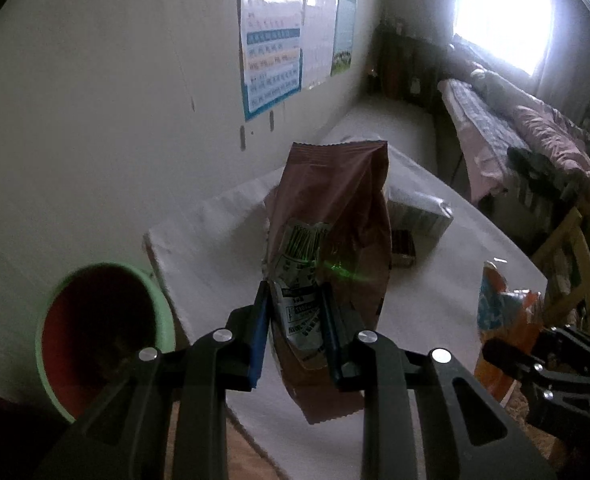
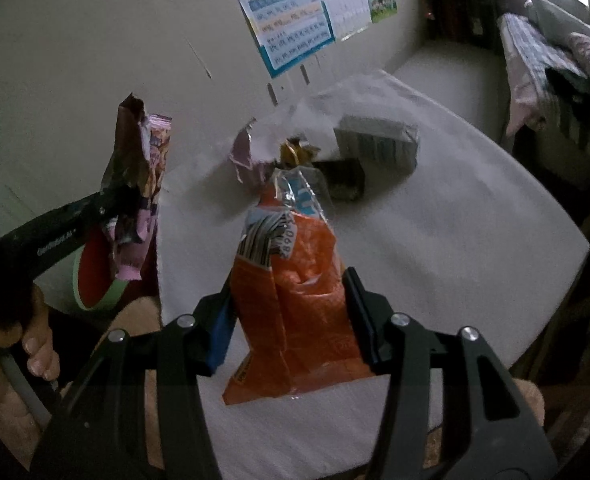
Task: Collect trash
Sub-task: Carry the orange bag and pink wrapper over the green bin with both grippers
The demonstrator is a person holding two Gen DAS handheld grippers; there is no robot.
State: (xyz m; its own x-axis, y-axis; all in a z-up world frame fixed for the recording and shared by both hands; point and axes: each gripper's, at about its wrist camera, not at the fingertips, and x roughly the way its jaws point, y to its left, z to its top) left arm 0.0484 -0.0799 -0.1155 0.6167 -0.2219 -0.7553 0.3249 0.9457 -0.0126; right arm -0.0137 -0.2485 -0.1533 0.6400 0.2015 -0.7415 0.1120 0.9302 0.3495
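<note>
My left gripper (image 1: 295,300) is shut on a brown-pink snack bag (image 1: 331,216) and holds it upright above the white table (image 1: 215,248). The same bag shows at the left of the right wrist view (image 2: 135,184), above the bin. My right gripper (image 2: 291,284) is shut on an orange and blue snack bag (image 2: 295,276), held over the table; it also shows at the right of the left wrist view (image 1: 503,312). A green-rimmed bin with a red inside (image 1: 95,332) stands left of the table, below the left gripper's side, and shows in the right wrist view (image 2: 95,276).
On the table lie a torn purple wrapper (image 2: 243,156), a gold wrapper (image 2: 295,152), a small dark box (image 2: 345,178) and a grey tissue pack (image 2: 379,144). Wall with posters (image 1: 273,36) behind. A bed (image 1: 527,132) and a wooden chair (image 1: 571,264) stand at the right.
</note>
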